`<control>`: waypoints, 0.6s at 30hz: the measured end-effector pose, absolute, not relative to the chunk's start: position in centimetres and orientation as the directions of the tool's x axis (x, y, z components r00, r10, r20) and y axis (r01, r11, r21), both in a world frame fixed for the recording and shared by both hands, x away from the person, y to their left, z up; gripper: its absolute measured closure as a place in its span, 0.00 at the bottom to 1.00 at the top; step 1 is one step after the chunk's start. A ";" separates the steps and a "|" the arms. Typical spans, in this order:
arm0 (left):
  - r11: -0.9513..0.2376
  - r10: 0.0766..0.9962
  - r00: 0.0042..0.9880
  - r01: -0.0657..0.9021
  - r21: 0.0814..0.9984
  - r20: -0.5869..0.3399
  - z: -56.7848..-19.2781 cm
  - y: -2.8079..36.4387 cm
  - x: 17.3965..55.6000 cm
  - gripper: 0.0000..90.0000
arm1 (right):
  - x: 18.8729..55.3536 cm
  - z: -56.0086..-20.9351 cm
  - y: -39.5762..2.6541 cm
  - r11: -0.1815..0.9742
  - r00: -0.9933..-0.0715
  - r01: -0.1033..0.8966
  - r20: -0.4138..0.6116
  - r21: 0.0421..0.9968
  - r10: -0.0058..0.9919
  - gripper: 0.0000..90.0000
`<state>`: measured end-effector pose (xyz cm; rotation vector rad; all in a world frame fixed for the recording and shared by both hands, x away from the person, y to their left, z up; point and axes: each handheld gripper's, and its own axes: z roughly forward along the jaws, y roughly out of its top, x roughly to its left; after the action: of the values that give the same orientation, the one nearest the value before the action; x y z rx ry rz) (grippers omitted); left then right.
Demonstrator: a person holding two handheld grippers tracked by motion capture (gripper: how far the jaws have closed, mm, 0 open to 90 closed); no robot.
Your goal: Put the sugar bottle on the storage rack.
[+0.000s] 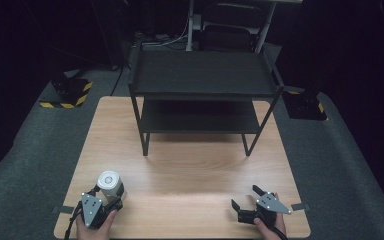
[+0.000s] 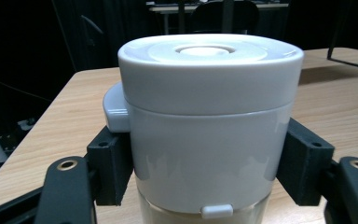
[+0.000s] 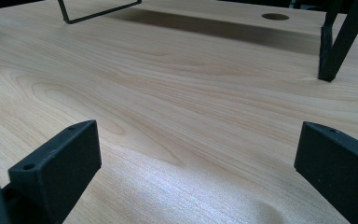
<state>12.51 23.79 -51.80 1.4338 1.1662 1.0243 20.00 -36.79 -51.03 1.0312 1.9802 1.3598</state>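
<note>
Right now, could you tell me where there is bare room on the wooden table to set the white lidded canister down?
The broad strip of light wooden table between the black two-tier metal shelf and the two grippers is bare. Both shelf tiers look bare too. The near left corner is crowded: the left gripper is shut on the white lidded canister. The right gripper rests open at the near right.

Dark lab, hazard-taped blocks [image 1: 66, 93], test table [image 1: 195, 165]
</note>
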 end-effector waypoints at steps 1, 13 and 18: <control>-0.054 0.983 0.182 0.153 0.987 0.026 -51.8 23.8 12.5 0.34 | 20.0 -51.0 -36.8 0.206 -0.574 0.295 0.001 0.933 0.819 0.00; -0.050 0.971 0.239 0.128 0.991 0.018 -50.3 22.7 13.5 0.34 | 19.9 -51.0 -36.7 0.200 -0.568 0.297 0.005 0.934 0.823 0.00; -0.048 0.966 0.259 0.129 0.991 0.013 -49.5 22.3 14.0 0.34 | 19.9 -51.0 -36.7 0.200 -0.565 0.298 0.004 0.933 0.825 0.00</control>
<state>13.98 22.29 -49.54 1.4411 1.0935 0.9688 19.89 -36.66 -51.04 1.0423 1.9708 1.3567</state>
